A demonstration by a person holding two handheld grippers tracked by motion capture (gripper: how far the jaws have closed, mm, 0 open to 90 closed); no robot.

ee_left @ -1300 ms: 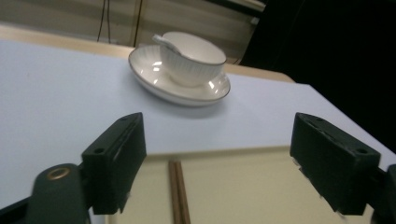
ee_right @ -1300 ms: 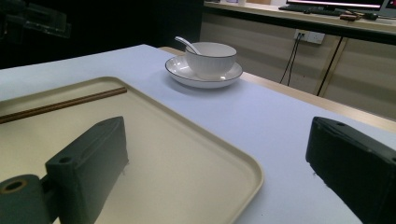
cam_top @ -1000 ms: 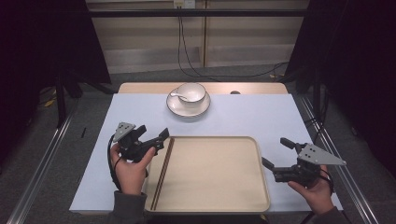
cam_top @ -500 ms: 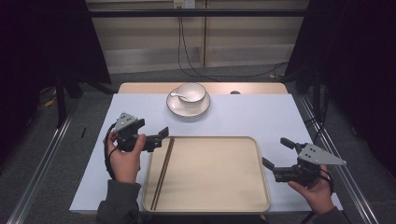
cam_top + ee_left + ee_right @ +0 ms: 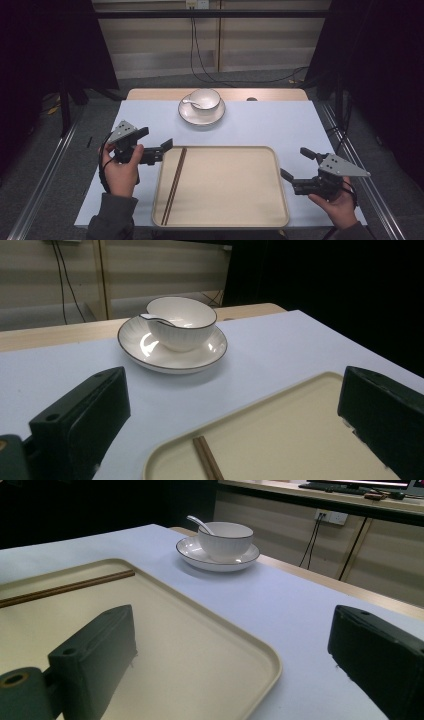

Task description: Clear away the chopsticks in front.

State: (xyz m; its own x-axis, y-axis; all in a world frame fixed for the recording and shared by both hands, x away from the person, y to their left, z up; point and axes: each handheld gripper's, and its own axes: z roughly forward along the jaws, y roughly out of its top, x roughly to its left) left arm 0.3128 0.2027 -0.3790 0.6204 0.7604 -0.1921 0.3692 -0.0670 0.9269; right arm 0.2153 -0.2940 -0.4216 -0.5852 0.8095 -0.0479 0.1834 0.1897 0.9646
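The chopsticks (image 5: 174,184) lie along the left side of the tray (image 5: 235,220). The left gripper (image 5: 156,149) hovers just beside the tray's far left corner, jaws wide apart, empty. The right gripper (image 5: 296,167) hangs near the tray's right edge, jaws spread, holding nothing.

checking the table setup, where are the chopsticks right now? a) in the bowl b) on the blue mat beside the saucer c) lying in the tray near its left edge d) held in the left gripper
c: the chopsticks lie flat inside the tray, along its left side, with the left gripper open beside them and holding nothing.
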